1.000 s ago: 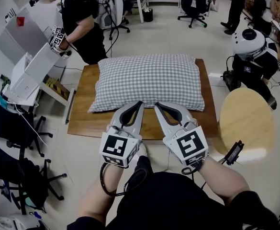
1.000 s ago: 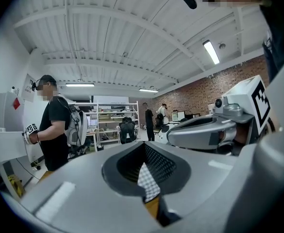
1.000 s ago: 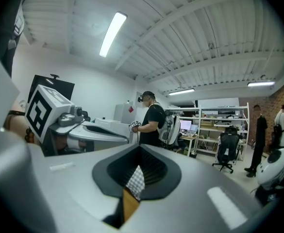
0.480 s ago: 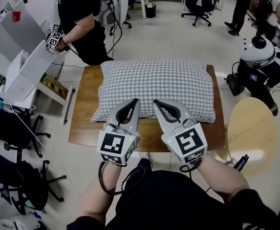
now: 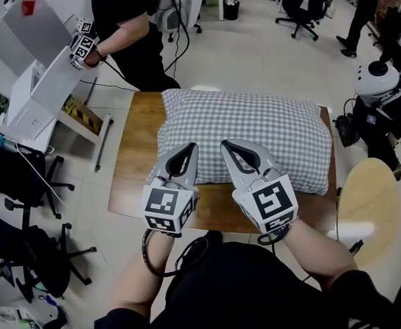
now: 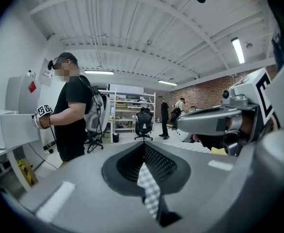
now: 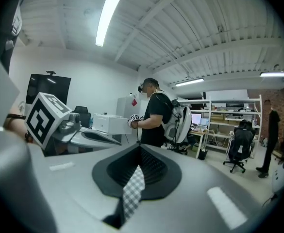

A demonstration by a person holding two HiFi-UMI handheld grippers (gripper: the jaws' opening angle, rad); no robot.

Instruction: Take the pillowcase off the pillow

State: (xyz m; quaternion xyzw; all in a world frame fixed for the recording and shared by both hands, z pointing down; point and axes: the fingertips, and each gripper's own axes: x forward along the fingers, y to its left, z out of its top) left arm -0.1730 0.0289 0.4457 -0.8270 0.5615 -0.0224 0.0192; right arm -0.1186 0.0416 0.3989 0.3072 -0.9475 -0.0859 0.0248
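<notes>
1. The left gripper has its jaws closed together. In the left gripper view, a strip of checked cloth runs between the black pads from the tip back toward the camera.
2. The right gripper is closed in the same way. Its own view shows a like strip of checked cloth between the pads.
3. The two grippers lie side by side and near each other, both pointing away from the person. Their tips are over the near part of the pillow, and their marker cubes face up.
4. The cloth in the jaws matches the grey-and-white checked pillowcase, which covers all of the pillow that can be seen.
5. The pillow lies flat on a low wooden table with its long side across the view. It reaches almost to the table's right edge. Bare wood shows along the left side and along the near edge.
6. A round wooden tabletop stands just beside the table's near right corner.
7. Beyond the table's far left corner stands a person in a black shirt. That person holds a marker cube against a white machine.
8. A person in a white helmet crouches to the right of the table.
9. Black office chairs stand on the floor at the left.
</notes>
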